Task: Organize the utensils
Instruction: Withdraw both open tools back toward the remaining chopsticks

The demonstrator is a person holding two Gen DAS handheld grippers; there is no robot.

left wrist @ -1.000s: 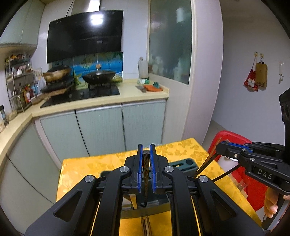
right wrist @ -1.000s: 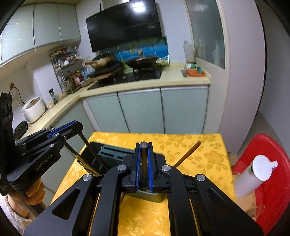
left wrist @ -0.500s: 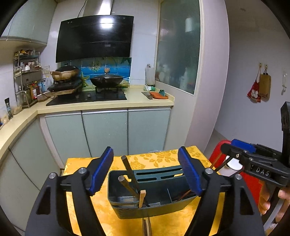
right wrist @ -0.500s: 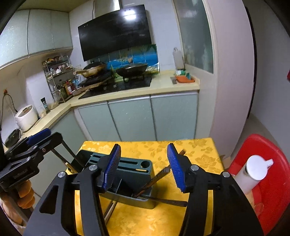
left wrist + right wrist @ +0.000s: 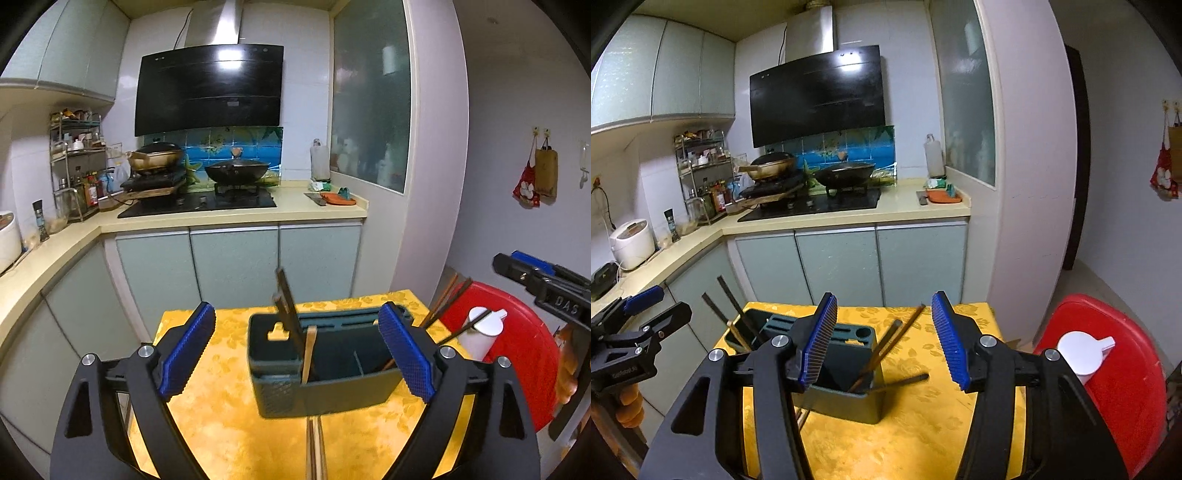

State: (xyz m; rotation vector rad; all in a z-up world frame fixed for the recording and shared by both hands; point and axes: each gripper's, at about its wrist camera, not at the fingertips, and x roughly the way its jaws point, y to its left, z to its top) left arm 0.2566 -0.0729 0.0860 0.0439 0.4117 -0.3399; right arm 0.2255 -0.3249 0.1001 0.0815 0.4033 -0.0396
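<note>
While both tools stand with their blue pads spread wide and nothing between them, the risk lies in what they have to reach into. The left tool hangs over the near, left end of the dark green utensil holder, whose left compartment carries dark chopsticks leaning outward and a pale wooden piece standing beside them. The right tool faces the holder's other end, where brown chopsticks lean steeply out over the rim, and one dark stick lies loose on the yellow desk just beside the holder. A careless pad could nudge those tilted sticks and tip them out, or shove the light holder along the slick cloth. More sticks lie on the desk in front of the holder under the left tool; being thin and flat to the cloth, they may roll or slip from a pinch. A red stool with a white bottle stands close on the right, within reach of a swinging elbow.
</note>
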